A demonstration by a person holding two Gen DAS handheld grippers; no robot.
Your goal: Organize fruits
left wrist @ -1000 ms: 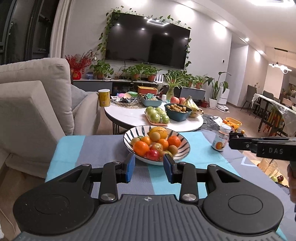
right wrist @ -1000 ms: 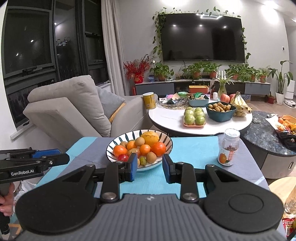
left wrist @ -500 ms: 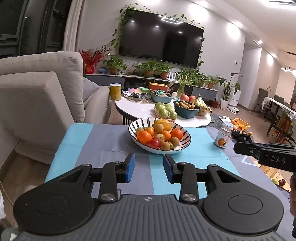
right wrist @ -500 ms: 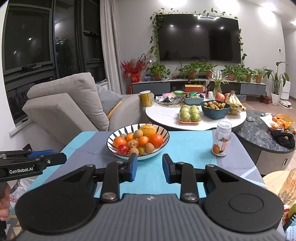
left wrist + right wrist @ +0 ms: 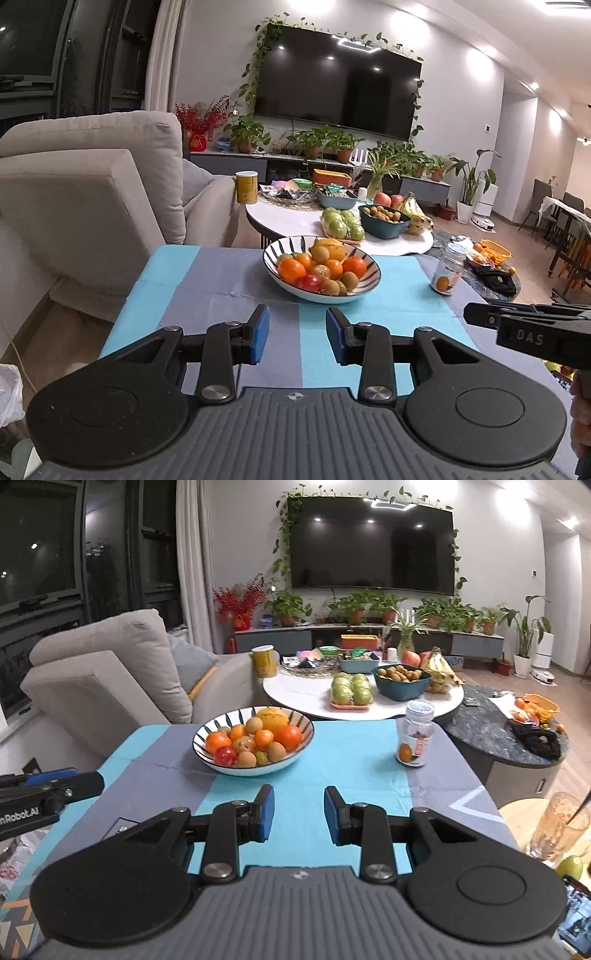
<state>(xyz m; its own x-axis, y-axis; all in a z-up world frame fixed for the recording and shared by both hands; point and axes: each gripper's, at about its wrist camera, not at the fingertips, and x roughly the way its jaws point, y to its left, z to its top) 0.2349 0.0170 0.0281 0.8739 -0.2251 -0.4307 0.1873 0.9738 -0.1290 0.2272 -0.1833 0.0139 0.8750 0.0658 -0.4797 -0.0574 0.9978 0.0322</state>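
A striped bowl [image 5: 325, 297] piled with oranges, a red fruit and small brown fruits stands on the blue-and-grey cloth of the table [image 5: 221, 280]. My left gripper [image 5: 297, 334] hovers over the cloth short of the bowl, open, with nothing between its blue pads. The right gripper [image 5: 299, 814] is likewise open and empty, short of the same bowl [image 5: 258, 770] and a little to its right. A small jar [image 5: 415, 738] with an orange on its label stands right of the bowl. Each gripper shows at the edge of the other's view.
Behind the cloth-covered table a round white table [image 5: 303, 694] carries a tray of green fruits [image 5: 351, 690], a teal bowl of small brown fruit [image 5: 400, 681], bananas and a yellow can. A beige sofa [image 5: 92, 206] fills the left. A glass [image 5: 557, 827] stands at lower right.
Both grippers have drawn back from the bowl, which now sits farther ahead with bare cloth in front of the pads. Jaw gaps look unchanged.
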